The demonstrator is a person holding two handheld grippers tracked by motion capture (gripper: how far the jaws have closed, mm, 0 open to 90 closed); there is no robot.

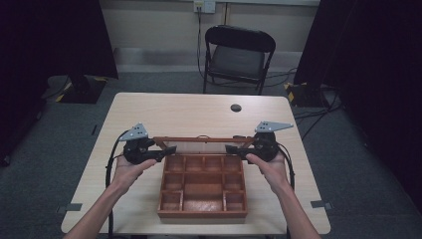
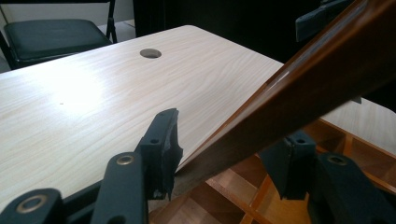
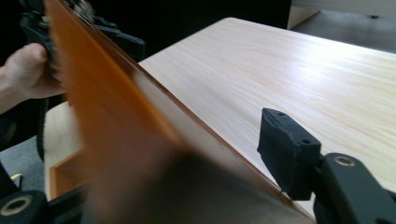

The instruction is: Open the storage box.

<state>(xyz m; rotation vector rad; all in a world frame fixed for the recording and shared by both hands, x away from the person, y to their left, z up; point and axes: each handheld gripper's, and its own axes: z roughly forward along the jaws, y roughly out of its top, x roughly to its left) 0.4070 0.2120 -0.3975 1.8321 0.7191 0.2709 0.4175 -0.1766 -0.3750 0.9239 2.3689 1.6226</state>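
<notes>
While I've got the lid (image 1: 196,140) raised at the far edge of the box (image 1: 202,185) mid-counter (image 1: 174,109), left tool (image 1: 171,149) looks clamped on its end; right tool (image 1: 230,148) straddles the other end, grip? can't tell tbh.

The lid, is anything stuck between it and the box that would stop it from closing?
Nothing visible blocks it. The lid stands raised along the far edge of the box, with the left tongs and right tongs at its two ends. The compartments that show look empty, so only the tongs themselves are near the lid.

Folding chair (image 1: 239,55) beyond the table (image 1: 189,112)
</notes>
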